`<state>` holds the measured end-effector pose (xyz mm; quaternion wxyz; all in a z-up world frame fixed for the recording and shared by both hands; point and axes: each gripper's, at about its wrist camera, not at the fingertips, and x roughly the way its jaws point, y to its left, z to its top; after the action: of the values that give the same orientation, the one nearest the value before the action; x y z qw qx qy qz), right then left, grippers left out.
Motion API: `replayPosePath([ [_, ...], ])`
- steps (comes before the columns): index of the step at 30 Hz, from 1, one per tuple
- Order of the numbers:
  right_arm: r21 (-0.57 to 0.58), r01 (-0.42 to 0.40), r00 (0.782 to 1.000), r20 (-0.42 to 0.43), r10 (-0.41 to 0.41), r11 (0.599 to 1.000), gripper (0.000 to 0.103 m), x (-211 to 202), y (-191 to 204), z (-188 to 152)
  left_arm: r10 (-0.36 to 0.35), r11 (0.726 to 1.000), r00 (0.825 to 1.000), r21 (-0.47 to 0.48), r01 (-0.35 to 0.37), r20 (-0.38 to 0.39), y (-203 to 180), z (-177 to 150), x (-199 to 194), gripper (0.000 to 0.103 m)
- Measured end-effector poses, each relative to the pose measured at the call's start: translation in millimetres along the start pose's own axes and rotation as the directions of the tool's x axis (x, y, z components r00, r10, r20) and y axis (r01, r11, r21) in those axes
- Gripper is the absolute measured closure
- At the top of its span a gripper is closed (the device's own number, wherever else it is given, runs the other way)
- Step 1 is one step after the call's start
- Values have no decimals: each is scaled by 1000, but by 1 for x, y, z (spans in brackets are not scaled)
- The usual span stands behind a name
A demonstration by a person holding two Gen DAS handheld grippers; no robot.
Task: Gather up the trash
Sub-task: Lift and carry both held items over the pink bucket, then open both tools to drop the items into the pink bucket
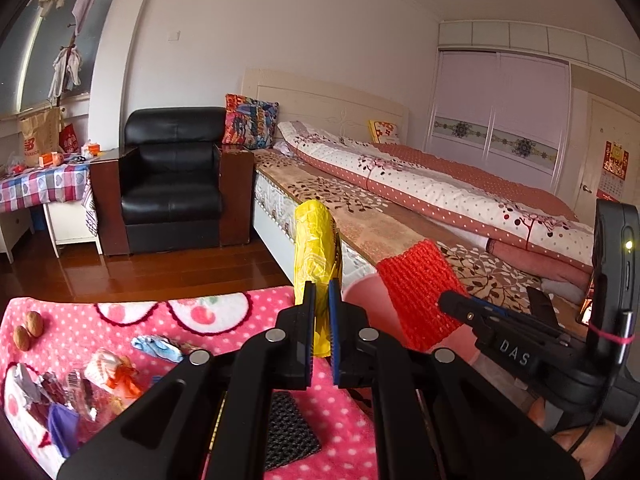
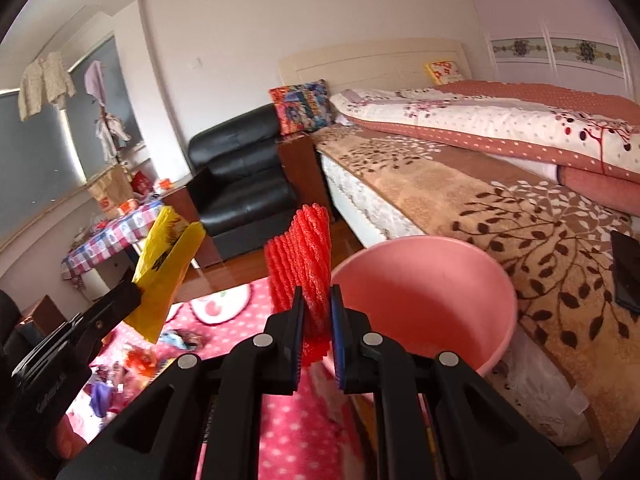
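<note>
Holding a yellow plastic wrapper [image 1: 316, 256] upright, the left gripper [image 1: 320, 336] has its jaws nearly closed, pressed on the wrapper's lower part. The right gripper [image 2: 316, 328] is also narrow, clamped on a red foam net [image 2: 302, 260], w/ the net standing up just left of the pink bin [image 2: 432, 300]. The bin is beside the bed [image 2: 500, 216], at the edge of the pink dotted blanket [image 1: 248, 320]. More trash, approx. a small pile of crumpled wrappers [image 1: 92, 384], lies on the blanket at left, near two walnuts [image 1: 28, 330]. A black mesh piece [image 1: 290, 428] lies under the left gripper.
</note>
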<state>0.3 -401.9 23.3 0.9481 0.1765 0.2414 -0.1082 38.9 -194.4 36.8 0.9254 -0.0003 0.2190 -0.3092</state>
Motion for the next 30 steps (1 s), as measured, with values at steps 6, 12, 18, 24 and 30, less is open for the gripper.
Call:
replayPosePath([
  [6,63,56,998,-8,-55,996,91,14,-43,7,-74,997,997,20,75,-37,-25,-2,30,97],
  [12,110,92,995,-52,-87,990,91,36,-77,5,-132,990,986,40,137,-104,-55,-14,65,97],
  [18,111,120,989,-100,-109,987,91,59,-97,-4,-117,990,974,52,129,-195,-65,-30,104,97],
  [24,120,136,986,-118,-122,983,90,74,-108,-10,-89,992,969,66,107,-232,-69,-40,121,97],
  [30,122,145,984,-126,-129,982,68,81,-111,-13,-79,993,963,69,100,-257,-70,-44,131,94],
])
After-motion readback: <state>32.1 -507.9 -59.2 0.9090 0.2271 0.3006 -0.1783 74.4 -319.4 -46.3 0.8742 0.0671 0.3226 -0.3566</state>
